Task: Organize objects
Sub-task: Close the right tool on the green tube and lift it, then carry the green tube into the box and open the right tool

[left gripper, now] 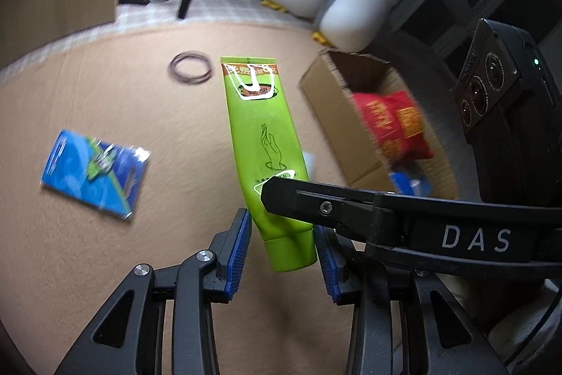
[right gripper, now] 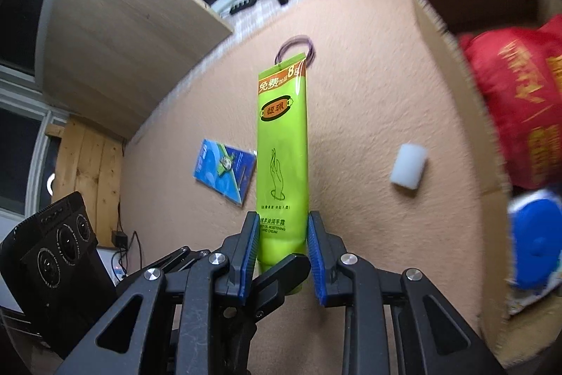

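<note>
A green hand-cream tube (left gripper: 267,143) hangs in the air above the peach carpet, cap end toward both cameras. My right gripper (right gripper: 282,255) is shut on the tube (right gripper: 282,157) near its cap. My left gripper (left gripper: 283,252) stands around the cap end with a small gap on each side of its blue pads (left gripper: 242,252); it looks open. A finger of the right gripper (left gripper: 316,204) crosses in front of the tube in the left wrist view. The open cardboard box (left gripper: 337,115) with a red pouch (left gripper: 393,125) lies to the right.
On the carpet lie a blue card package (left gripper: 95,171), a coil of dark rings (left gripper: 191,67) and a white foam block (right gripper: 409,171). The box (right gripper: 439,23) also holds a blue item (right gripper: 537,241). Two plush penguins (left gripper: 354,6) stand behind the box.
</note>
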Action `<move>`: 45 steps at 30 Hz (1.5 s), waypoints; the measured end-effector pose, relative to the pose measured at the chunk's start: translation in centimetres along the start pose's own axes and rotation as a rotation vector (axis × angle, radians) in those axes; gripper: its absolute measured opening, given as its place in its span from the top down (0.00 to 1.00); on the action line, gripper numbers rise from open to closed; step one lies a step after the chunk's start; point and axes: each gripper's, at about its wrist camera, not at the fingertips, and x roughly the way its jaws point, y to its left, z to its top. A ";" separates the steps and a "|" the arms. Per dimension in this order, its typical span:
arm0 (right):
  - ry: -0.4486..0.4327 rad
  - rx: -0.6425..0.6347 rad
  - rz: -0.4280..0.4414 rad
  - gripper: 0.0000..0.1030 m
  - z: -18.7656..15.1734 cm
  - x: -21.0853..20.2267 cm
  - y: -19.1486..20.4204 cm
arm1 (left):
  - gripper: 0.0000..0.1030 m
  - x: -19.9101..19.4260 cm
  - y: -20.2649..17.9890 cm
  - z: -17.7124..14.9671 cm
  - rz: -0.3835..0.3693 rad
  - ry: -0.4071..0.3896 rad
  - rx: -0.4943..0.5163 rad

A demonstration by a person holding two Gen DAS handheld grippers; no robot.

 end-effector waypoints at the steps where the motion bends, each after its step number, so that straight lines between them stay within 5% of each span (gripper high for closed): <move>1: -0.014 0.003 0.000 0.76 0.1 -0.7 -0.2 | 0.62 0.0 -0.8 0.3 -0.006 -0.004 0.010; 12: -0.164 0.042 -0.059 0.76 0.3 -8.7 -4.5 | 0.62 2.0 -9.8 3.2 -0.097 -0.013 0.122; 25: -0.239 0.114 -0.160 0.76 0.2 -14.6 -11.6 | 0.62 7.6 -18.1 4.5 -0.174 0.042 0.184; 30: -0.240 0.113 -0.186 0.74 0.2 -15.5 -13.0 | 0.58 8.5 -19.5 4.7 -0.184 0.057 0.196; 32: -0.236 0.107 -0.204 0.72 0.3 -15.6 -13.3 | 0.39 8.3 -19.8 4.6 -0.174 0.050 0.201; 35: -0.235 0.108 -0.221 0.57 0.5 -15.5 -13.5 | 0.38 7.8 -19.6 4.6 -0.159 0.032 0.202; 45: -0.251 0.104 -0.210 0.54 0.4 -15.3 -13.3 | 0.38 5.6 -15.9 4.1 -0.113 0.003 0.155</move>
